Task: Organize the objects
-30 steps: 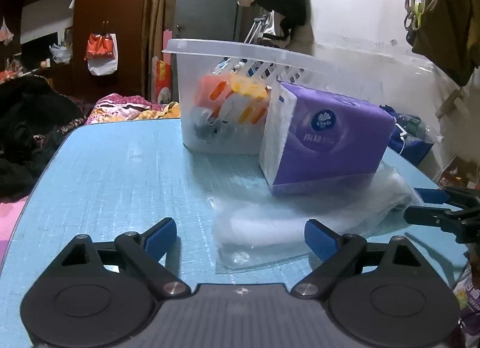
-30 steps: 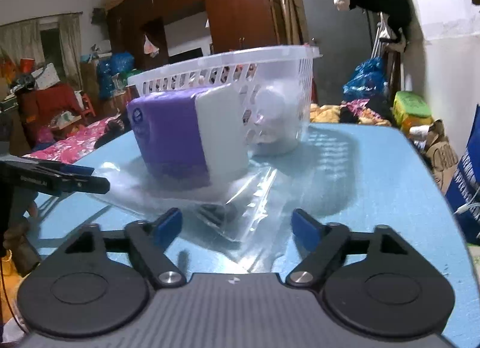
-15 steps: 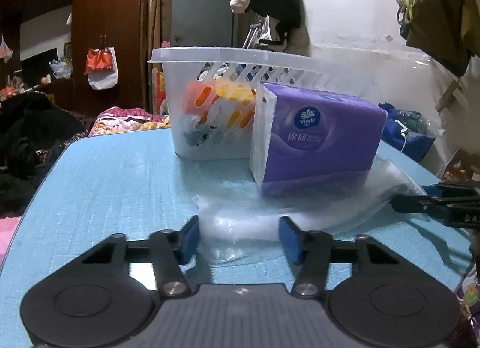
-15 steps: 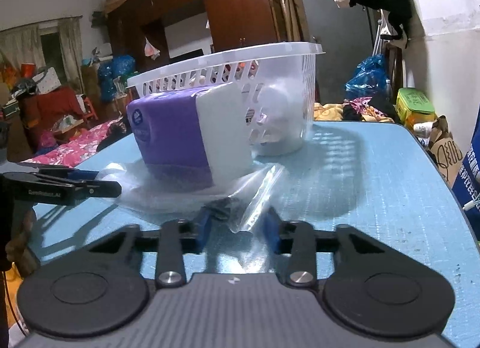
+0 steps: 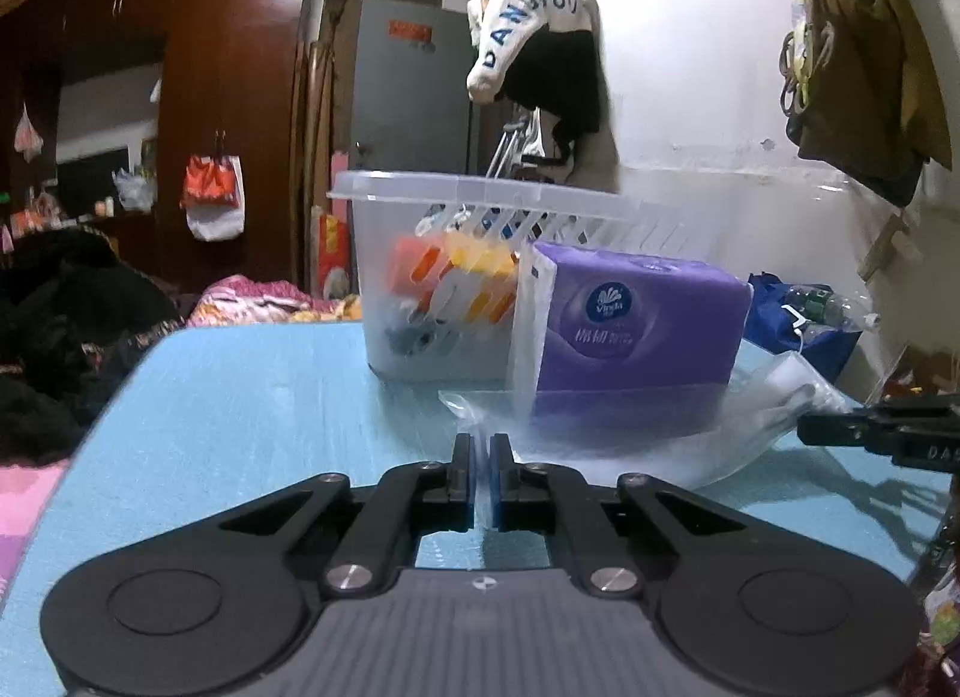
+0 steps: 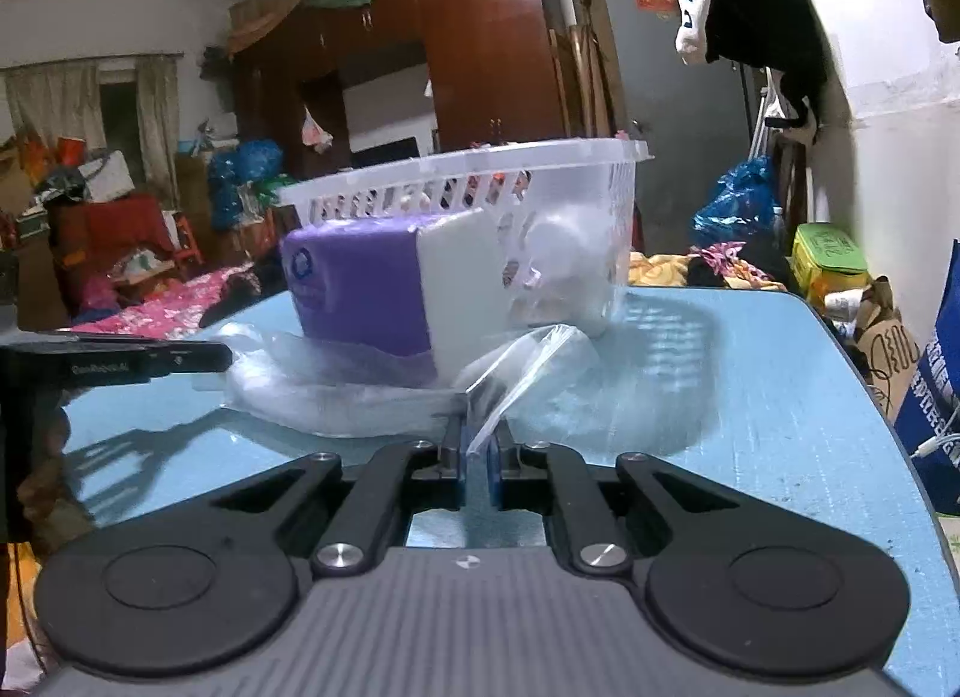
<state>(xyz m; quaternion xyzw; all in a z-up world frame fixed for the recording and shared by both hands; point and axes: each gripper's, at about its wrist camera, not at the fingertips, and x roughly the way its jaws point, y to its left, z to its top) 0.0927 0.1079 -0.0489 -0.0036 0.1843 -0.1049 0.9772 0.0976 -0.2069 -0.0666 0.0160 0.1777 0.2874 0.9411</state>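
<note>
A purple tissue pack [image 5: 636, 331] stands on a clear plastic bag [image 5: 690, 433] on the blue table [image 5: 240, 397]. My left gripper [image 5: 482, 457] is shut on the bag's near edge. In the right wrist view the tissue pack [image 6: 372, 295] sits on the same bag [image 6: 360, 397], and my right gripper [image 6: 477, 445] is shut on another edge of it. Each gripper shows at the side of the other's view: the right one [image 5: 882, 433] and the left one [image 6: 120, 361].
A clear plastic basket [image 5: 456, 271] with orange, yellow and white items stands just behind the tissue pack; it also shows in the right wrist view [image 6: 480, 199]. Bags and clutter lie beyond the table's right edge [image 6: 870, 397].
Both grippers went from wide open to shut, each pinching an edge of the plastic bag. The bag's edges have lifted slightly off the table.
</note>
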